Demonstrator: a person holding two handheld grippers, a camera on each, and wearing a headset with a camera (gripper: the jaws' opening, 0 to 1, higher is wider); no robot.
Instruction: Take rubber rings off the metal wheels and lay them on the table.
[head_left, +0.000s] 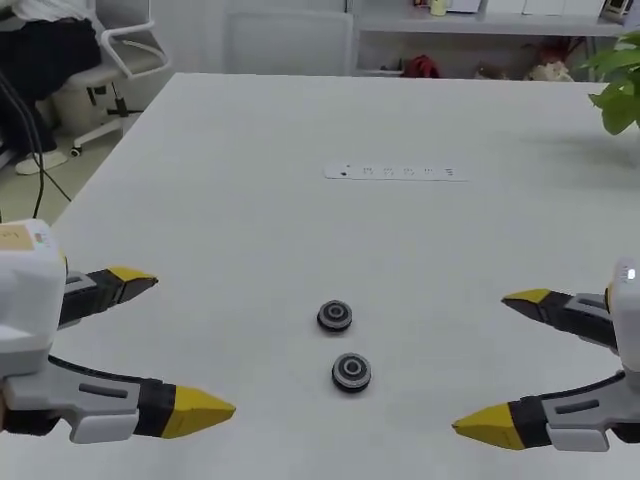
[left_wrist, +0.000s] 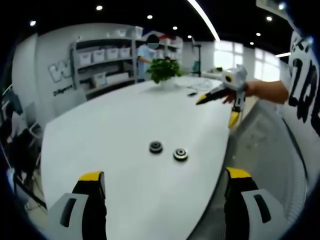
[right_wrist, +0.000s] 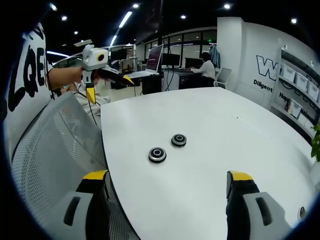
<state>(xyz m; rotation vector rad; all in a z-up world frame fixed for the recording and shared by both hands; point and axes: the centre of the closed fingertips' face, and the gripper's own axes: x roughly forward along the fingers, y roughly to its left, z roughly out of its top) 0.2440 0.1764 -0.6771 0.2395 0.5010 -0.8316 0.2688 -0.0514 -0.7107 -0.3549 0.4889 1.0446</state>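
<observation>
Holding the left gripper (head_left: 193, 345) wide open over the near left part of the table (head_left: 300, 130), yellow tips well apart, pinching nothing. Mirroring that with the right gripper (head_left: 480, 362) on the near right side, likewise gaping and carrying nothing. Pointing both pairs of tips inward, toward the middle of the table.

Looking along the left gripper view now and catching the right gripper (left_wrist: 216, 114) opposite, gripped in a bare hand (left_wrist: 246, 91) past the table edge. Getting the same from the other side in the right gripper view, spotting the left gripper (right_wrist: 111, 91) up at the left, beyond a grey mesh chair back (right_wrist: 55, 150).

Moving outward and finding the near wheel (head_left: 351, 372) and the far wheel (head_left: 335, 316) lying flat on the table between the two grippers, close together but not touching, well apart from either pair of tips. Seeing a black rubber ring (head_left: 336, 372) still wrapping each pale metal hub.

Going further out, picking up a white power strip (head_left: 395, 172) lying flush with the tabletop beyond the wheels, a green plant (head_left: 620, 90) poking in at the far right edge, and a white office chair (head_left: 120, 50) standing off the far left corner. Glimpsing shelving (left_wrist: 105, 65) loaded with pale bins behind the table in the left gripper view.
</observation>
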